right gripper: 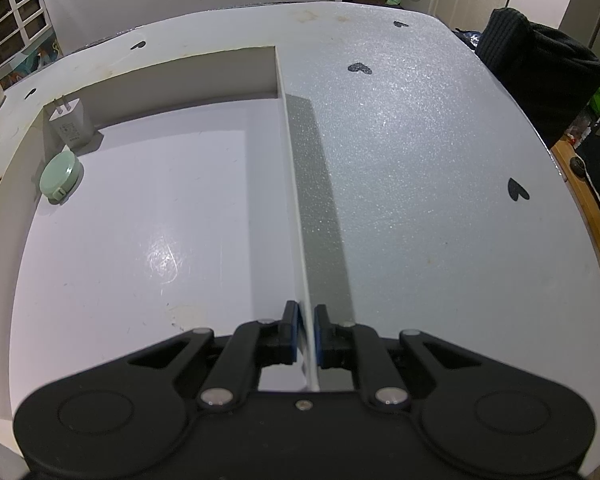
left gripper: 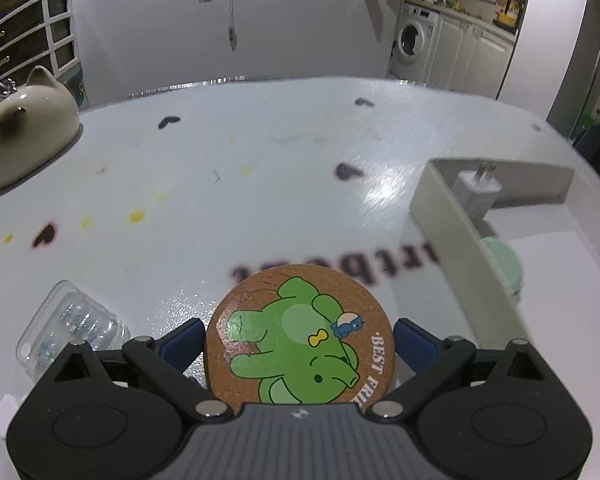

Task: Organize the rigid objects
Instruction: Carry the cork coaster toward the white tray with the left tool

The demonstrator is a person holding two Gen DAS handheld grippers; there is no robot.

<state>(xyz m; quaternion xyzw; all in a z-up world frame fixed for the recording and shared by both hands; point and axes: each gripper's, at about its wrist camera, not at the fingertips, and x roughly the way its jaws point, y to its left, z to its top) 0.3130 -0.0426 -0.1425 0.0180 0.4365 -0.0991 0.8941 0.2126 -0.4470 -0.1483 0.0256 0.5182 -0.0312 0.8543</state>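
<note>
A round cork coaster [left gripper: 292,320] printed with a green cartoon animal sits between the blue pads of my left gripper [left gripper: 298,338]. Both pads touch its rim, so the wide jaws are shut on it, low over the white table [left gripper: 260,184]. A shallow white tray [left gripper: 452,232] lies to the right. In the right wrist view my right gripper [right gripper: 306,316] is shut on the tray's thin right wall [right gripper: 296,200]. A white plug charger [right gripper: 70,126] and a round mint-green case [right gripper: 60,176] rest in the tray's far left corner.
A clear plastic box [left gripper: 68,328] lies left of my left gripper. A cream cat-shaped ceramic pot [left gripper: 24,132] stands at the table's far left. The table carries dark heart marks and yellow stains. A dark cloth-covered chair [right gripper: 540,72] stands off the table's right edge.
</note>
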